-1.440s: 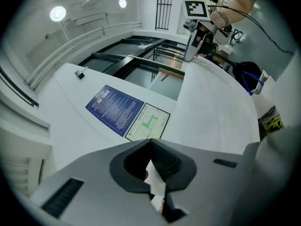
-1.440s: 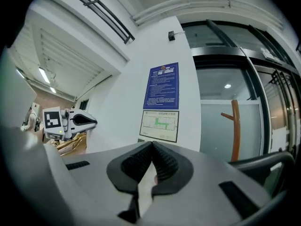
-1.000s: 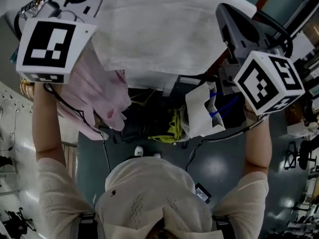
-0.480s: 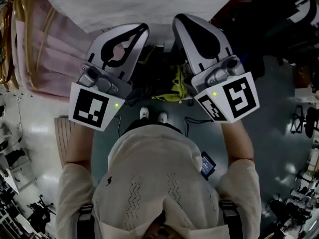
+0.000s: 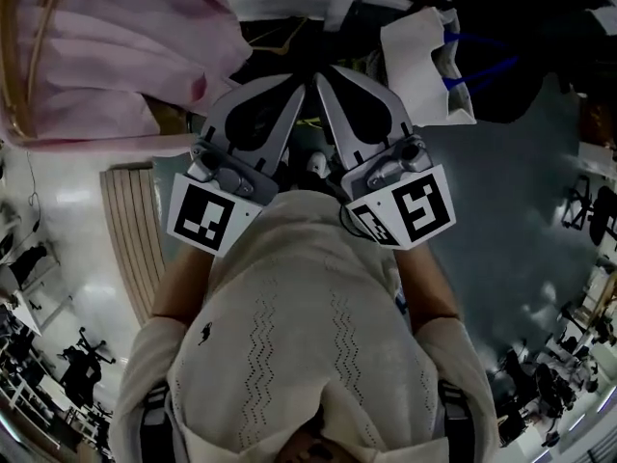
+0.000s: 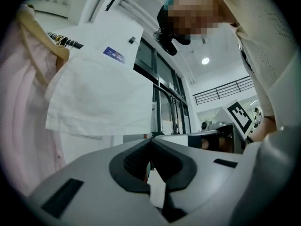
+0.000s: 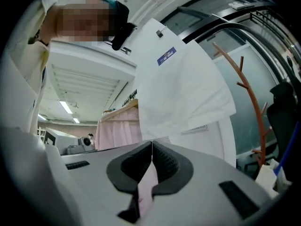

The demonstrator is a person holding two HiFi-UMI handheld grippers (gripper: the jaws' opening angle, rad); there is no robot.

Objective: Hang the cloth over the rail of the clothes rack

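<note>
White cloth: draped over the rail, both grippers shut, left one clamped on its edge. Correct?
Not quite. The left gripper is shut on nothing; the left gripper view shows the white cloth hanging clear of its jaws. The rest holds: the right gripper is shut too.

Large indoor lab or workshop hall: polished grey floor (image 5: 521, 191), office chairs (image 5: 600, 212) at three o'clock, glass partition walls (image 6: 164, 79), ceiling strip lights (image 7: 66, 108), mezzanine railing (image 6: 221, 91).
</note>
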